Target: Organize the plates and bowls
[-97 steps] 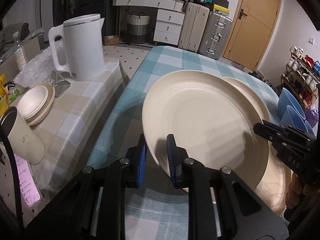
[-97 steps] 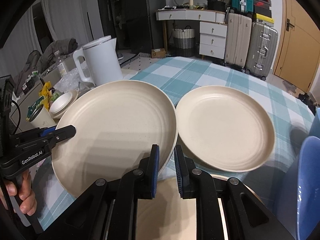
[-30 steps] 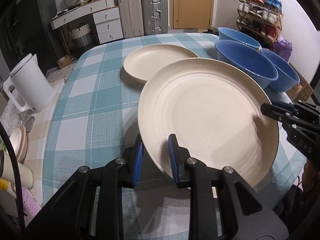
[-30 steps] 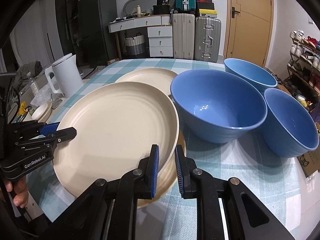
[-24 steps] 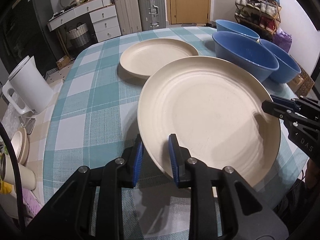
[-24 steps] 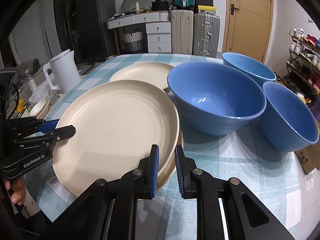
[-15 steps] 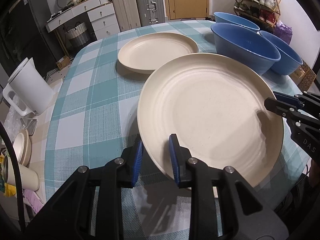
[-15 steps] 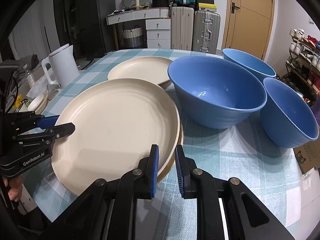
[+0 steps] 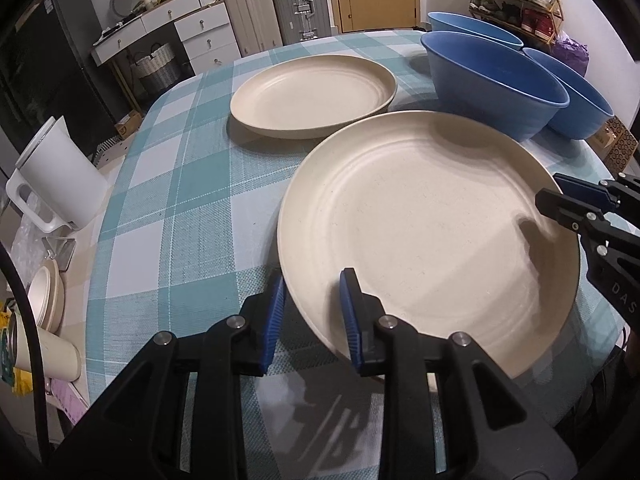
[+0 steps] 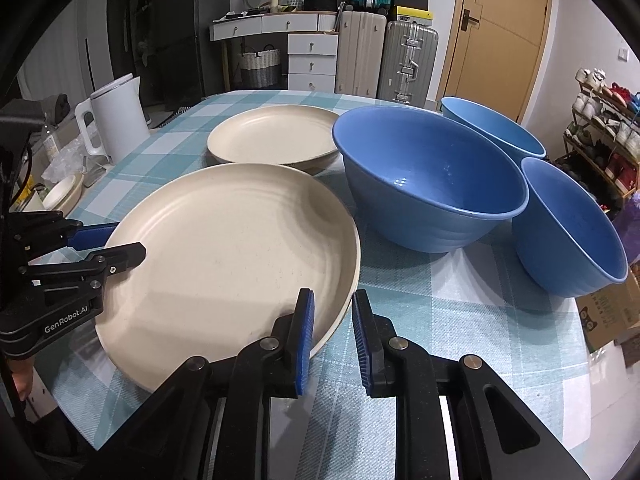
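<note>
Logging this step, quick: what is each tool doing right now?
Left tool: closed on the rim of the large cream plate.
Right tool: closed on the same plate, elsewhere on its rim.

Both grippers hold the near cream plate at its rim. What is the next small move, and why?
Probably open the fingers of both grippers slowly and let the near plate go. It looks level and low over the checked tablecloth, with the left gripper and the right gripper each clamped on its rim. Whether it fully rests I cannot tell, hence the slow release.
</note>
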`<action>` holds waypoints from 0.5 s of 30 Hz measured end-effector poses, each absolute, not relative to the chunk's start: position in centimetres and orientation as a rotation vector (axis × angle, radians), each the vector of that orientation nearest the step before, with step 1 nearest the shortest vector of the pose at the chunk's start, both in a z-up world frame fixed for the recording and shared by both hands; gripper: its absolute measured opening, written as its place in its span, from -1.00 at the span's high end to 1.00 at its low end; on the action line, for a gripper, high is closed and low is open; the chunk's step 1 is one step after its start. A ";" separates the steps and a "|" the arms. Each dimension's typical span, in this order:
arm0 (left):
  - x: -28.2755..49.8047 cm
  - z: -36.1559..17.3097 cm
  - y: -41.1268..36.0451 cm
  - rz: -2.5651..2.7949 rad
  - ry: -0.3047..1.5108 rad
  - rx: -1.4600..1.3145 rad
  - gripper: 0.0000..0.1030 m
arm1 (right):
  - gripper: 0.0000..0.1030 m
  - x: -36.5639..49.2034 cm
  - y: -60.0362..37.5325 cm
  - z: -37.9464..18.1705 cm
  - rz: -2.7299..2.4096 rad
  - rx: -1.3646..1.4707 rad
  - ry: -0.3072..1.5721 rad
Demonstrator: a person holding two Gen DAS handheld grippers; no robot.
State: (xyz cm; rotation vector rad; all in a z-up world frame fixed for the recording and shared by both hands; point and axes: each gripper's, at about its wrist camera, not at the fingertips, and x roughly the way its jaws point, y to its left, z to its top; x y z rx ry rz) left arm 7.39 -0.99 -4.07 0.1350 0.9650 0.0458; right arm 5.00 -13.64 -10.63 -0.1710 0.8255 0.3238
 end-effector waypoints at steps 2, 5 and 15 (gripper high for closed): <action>7.4 -4.2 -1.1 0.053 0.965 0.144 0.54 | 0.62 5.0 -13.6 -10.7 0.320 -0.180 0.822; 7.5 -4.3 -1.0 0.054 0.969 0.140 0.54 | 0.62 5.1 -13.4 -10.9 0.319 -0.190 0.824; 7.0 -3.0 0.3 0.023 0.933 0.050 0.48 | 0.55 5.0 -13.6 -10.2 0.360 -0.181 0.810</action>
